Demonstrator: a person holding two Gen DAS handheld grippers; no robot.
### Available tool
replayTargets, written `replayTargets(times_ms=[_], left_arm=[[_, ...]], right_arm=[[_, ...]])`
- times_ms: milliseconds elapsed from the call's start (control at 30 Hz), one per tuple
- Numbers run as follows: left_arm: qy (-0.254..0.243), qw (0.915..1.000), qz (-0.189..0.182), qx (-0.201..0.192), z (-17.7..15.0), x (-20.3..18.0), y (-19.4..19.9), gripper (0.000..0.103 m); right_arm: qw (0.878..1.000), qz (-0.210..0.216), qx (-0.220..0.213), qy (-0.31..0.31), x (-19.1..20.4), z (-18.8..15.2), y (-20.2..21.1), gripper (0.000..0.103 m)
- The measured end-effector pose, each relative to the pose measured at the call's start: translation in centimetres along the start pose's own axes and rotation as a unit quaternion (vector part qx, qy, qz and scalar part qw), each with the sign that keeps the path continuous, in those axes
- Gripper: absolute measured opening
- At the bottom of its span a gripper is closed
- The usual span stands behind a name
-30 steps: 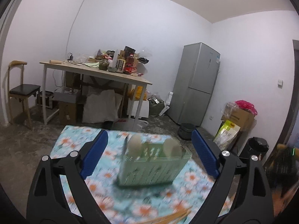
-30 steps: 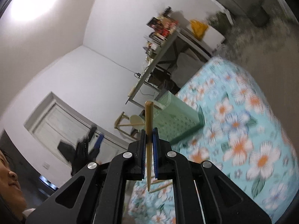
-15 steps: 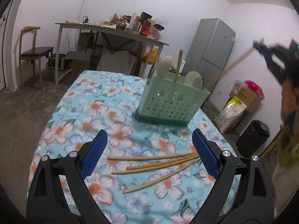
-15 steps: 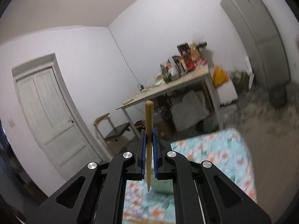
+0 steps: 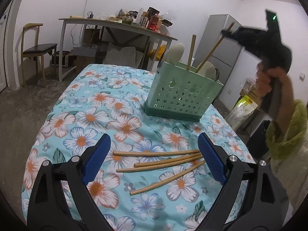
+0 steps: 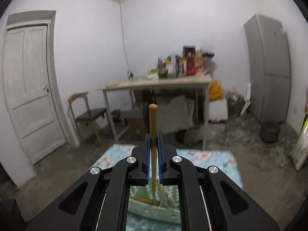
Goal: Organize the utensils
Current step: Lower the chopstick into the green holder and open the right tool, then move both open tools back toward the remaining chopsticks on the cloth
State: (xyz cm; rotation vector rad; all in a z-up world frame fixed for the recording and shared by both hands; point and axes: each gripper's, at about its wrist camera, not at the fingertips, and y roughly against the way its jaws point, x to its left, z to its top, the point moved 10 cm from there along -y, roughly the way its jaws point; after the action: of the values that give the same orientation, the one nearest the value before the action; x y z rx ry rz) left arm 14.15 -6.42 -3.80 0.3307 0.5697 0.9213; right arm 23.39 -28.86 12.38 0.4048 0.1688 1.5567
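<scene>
While the left gripper [image 5: 154, 154] hangs with jaws spread wide and nothing between them, four loose chopsticks [image 5: 159, 160] lie fanned on the floral tablecloth [image 5: 86, 115] just ahead of its tips. Green utensil caddy [image 5: 181, 98]: upright farther back on the cloth, holding pale spoons [image 5: 176, 53], one upright chopstick and apparently a second, slanted one. Right gripper [image 6: 153, 140]: pinched tight on a single chopstick [image 6: 153, 119], above the caddy.

A plain home room: a fridge [image 6: 269, 67], a cluttered side table [image 6: 157, 82], a wooden chair [image 5: 36, 48], a panelled door [image 6: 28, 86].
</scene>
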Motion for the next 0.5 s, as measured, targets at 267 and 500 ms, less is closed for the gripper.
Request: replayTargets(times_ms=[267,500], left_arm=[[0.039,0.9992,0.001,0.011,-0.4,1.3,-0.3,0.088],[0.060,0.9980,0.018,-0.001,0.2,1.9,0.6,0.088]], right_arm=[[1.000,-0.002,-0.004,-0.024,-1.0,-0.7,0.9,0.049],[0.998,-0.003,-0.052,-0.032,-1.2,1.1,5.5,0.062]])
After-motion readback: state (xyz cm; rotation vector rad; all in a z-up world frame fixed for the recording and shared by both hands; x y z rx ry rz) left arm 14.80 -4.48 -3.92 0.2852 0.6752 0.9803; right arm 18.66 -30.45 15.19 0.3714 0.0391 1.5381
